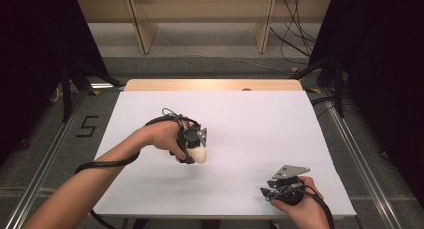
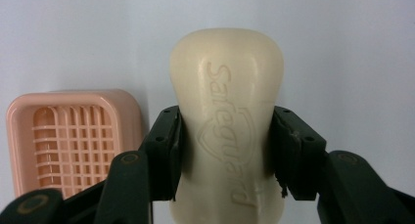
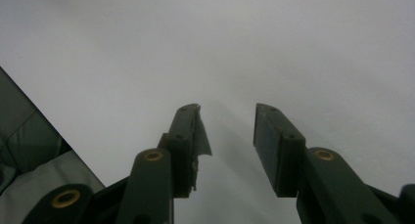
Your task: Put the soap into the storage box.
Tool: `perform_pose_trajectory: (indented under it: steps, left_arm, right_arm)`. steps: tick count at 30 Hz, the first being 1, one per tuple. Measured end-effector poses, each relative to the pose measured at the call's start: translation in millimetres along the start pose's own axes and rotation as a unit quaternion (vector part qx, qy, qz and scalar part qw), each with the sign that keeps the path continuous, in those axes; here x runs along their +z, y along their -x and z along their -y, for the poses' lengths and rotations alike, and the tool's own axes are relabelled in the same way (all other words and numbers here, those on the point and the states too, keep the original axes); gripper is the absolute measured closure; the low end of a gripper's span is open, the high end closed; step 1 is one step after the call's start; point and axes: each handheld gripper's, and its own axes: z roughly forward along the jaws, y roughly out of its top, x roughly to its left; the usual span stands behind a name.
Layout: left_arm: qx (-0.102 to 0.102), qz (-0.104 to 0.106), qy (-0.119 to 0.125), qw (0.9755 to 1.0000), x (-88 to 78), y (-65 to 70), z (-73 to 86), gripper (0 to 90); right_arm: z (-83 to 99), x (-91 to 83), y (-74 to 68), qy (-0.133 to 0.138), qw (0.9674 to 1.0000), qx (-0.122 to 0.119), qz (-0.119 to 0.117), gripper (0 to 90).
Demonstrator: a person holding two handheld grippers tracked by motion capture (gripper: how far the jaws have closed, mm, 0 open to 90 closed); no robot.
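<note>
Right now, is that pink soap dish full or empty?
Empty: the pink soap dish shows its bare grid, while the soap sits clamped between the left jaws.

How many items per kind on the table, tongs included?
Soap bar: 1, cream, clamped in the left tongs
Soap dish: 1, pink, slotted bottom, beside the bar
Tongs: 2, left shut on the soap, right tongs open with nothing between them
Total: 4

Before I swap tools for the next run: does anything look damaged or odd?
Yes. On the right hand-held gripper, one pad is torn and peeling from its jaw. The left hand-held gripper, shut on the Safeguard soap, has a frayed pad too.
</note>
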Motion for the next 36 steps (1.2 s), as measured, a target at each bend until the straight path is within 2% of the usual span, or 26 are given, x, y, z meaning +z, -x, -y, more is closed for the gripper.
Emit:
perform_pose_trajectory:
  steps: [2, 5, 7, 9, 11, 13, 17, 20, 22, 25, 36]
  left_arm:
    - [-0.001, -0.001, -0.001, 1.0000, -0.5, -1.8, 1.1, 49.2]
    - [-0.004, -0.002, -0.001, 1.0000, -1.0, -4.0, 3.0, 49.2]
    - [-0.006, -0.004, -0.001, 1.0000, -1.2, -5.4, 4.2, 49.2]
    - [-0.006, -0.007, 0.001, 1.0000, -1.3, -6.3, 4.8, 49.3]
    - [-0.007, -0.008, -0.001, 0.9999, -2.0, -8.8, 6.1, 49.2]
    - [-0.012, -0.007, 0.000, 0.9999, -1.6, -9.7, 7.4, 49.2]
    - [-0.009, -0.009, -0.001, 0.9999, -1.8, -13.1, 9.0, 49.2]
    - [-0.014, -0.006, -0.002, 0.9999, -2.0, -16.2, 11.0, 49.2]
    - [-0.014, -0.010, 0.000, 0.9999, -1.8, -18.6, 12.3, 49.2]
    - [-0.022, -0.010, -0.002, 0.9997, -1.5, -23.5, 15.6, 49.2]
    - [-0.029, -0.018, -0.001, 0.9994, -1.0, -32.7, 20.7, 49.2]
  right_arm:
    - [0.9, 2.2, 0.4, 0.010, 0.9999, -0.006, 0.005, 62.1]
    - [1.0, 2.4, 0.2, 0.012, 0.9999, -0.006, 0.005, 62.1]
    - [0.4, 1.0, -0.4, 0.005, 1.0000, 0.003, 0.001, 62.1]
    - [0.1, 0.0, 0.1, 0.000, 1.0000, 0.000, 0.000, 62.1]
    - [1.0, 2.4, 0.0, 0.011, 0.9999, -0.002, 0.005, 62.1]
    - [1.0, 2.5, 0.2, 0.011, 0.9999, -0.004, 0.005, 62.1]
    - [0.1, 0.1, 0.1, 0.000, 1.0000, 0.000, 0.000, 62.1]
    - [0.8, 1.6, -0.4, 0.008, 1.0000, 0.004, 0.002, 62.1]
    - [0.3, 0.2, 0.2, 0.001, 1.0000, 0.001, 0.001, 62.1]
    - [0.3, 0.4, 0.4, 0.001, 1.0000, 0.001, 0.001, 62.1]
    - [0.8, 1.4, 1.7, 0.001, 1.0000, -0.004, 0.000, 62.1]
